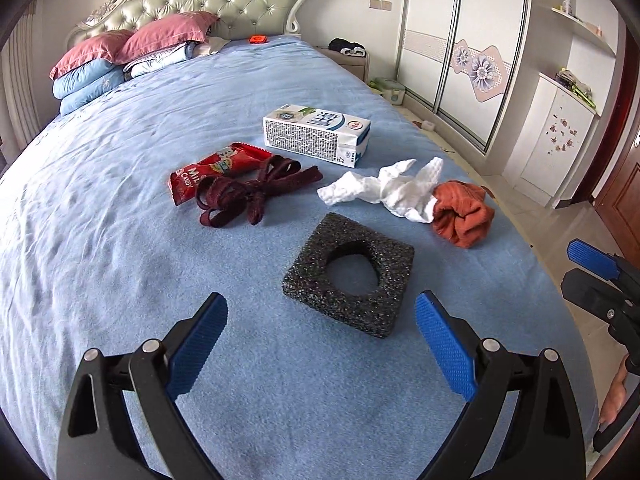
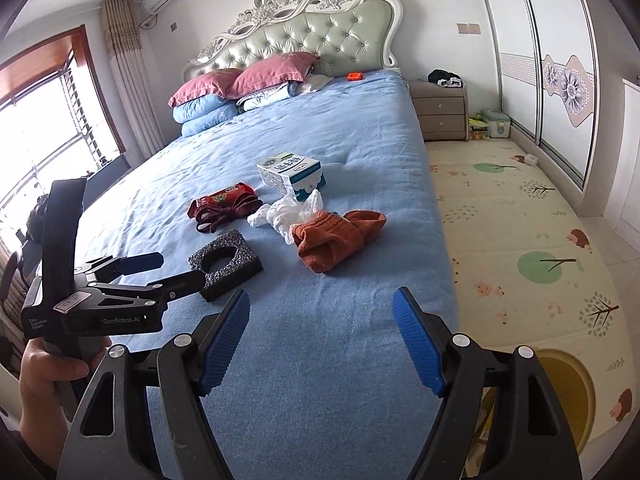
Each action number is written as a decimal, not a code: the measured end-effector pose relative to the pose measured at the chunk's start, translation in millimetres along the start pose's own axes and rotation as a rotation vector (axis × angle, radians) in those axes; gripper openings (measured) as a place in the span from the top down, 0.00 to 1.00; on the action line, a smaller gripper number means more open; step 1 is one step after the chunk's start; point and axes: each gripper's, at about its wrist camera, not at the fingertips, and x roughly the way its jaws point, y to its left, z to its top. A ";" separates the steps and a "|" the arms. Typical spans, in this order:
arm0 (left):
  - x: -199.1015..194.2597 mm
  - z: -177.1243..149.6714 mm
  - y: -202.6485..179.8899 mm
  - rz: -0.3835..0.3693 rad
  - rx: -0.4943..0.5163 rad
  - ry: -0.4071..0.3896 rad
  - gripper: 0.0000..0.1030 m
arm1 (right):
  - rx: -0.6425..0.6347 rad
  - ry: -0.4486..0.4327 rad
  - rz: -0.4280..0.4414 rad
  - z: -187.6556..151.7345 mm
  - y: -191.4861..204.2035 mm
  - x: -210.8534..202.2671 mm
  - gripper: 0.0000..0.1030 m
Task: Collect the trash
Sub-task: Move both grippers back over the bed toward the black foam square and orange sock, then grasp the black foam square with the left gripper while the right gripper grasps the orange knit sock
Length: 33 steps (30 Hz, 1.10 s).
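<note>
Left gripper [image 1: 322,334] fills the bottom of the left wrist view, its blue fingers [image 1: 200,344] spread wide and holding nothing. Right gripper [image 2: 320,344] sits likewise at the bottom of its own view, fingers wide apart, empty.

Bed [image 1: 120,200], blue cover, carries all the items; no bin visible in either view.

Items, largest first:
- Milk carton [image 1: 316,134], centre of frame, lying on its side. Judged light if empty, stiff walls; take across the narrow faces.
- Foam block [image 1: 348,274], black, with a round hole, lower centre, just ahead of the left gripper. Judged very light, springy, rough surface; grip one wall through the hole or across two outer sides.
- Orange cloth [image 1: 462,214], right of centre, bunched, touching the tissue. Soft; may not be trash.
- White tissue [image 1: 384,190], crumpled, centre right. Weightless and soft; pinch at a raised fold.
- Dark red cord [image 1: 252,192], looped, partly over the wrapper.
- Red candy wrapper [image 1: 212,172], centre left. Thin, slippery film; pinch an edge.

Foam block is the likely first pick.
</note>
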 end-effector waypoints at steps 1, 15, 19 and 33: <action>2.8 0.9 1.7 0.000 0.002 0.003 0.08 | -0.003 0.003 -0.001 1.0 0.7 2.5 0.30; 49.3 16.0 -5.3 -0.064 0.082 0.094 0.06 | -0.026 0.032 -0.005 14.6 2.0 27.4 0.34; 52.4 16.1 -14.4 -0.049 0.140 0.087 0.16 | -0.049 0.036 -0.022 19.4 3.6 34.2 0.37; 37.3 14.3 25.9 -0.208 -0.069 0.014 0.38 | -0.042 0.100 -0.052 41.8 -1.0 77.6 0.37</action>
